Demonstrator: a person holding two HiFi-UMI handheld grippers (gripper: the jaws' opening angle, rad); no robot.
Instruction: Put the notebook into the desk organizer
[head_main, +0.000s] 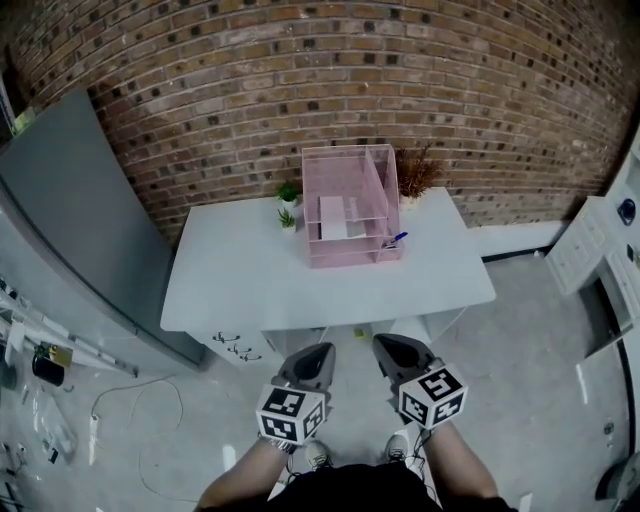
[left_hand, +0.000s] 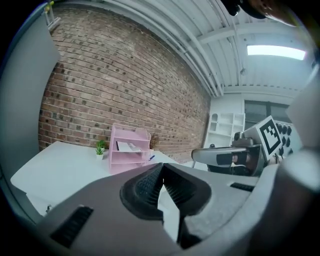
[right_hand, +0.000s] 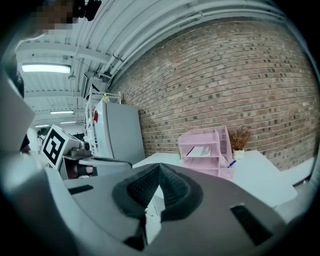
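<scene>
The pink desk organizer (head_main: 346, 205) stands at the back middle of the white table (head_main: 230, 290). A white notebook (head_main: 334, 226) lies flat on one of its shelves; it also shows in the left gripper view as the notebook (left_hand: 128, 146) and in the right gripper view as the notebook (right_hand: 201, 151). My left gripper (head_main: 324, 349) and right gripper (head_main: 381, 341) hang side by side in front of the table's near edge, well short of the organizer. Both are shut with nothing between the jaws. The left gripper (left_hand: 161, 168) and right gripper (right_hand: 159, 167) both face the organizer (left_hand: 129, 154) (right_hand: 206, 152).
A blue pen (head_main: 397, 239) lies by the organizer's right foot. Two small green plants (head_main: 287, 204) stand to its left, a dried plant (head_main: 418, 172) behind it. A grey cabinet (head_main: 80, 200) flanks the table's left, white shelving (head_main: 585, 245) the right. A brick wall lies behind.
</scene>
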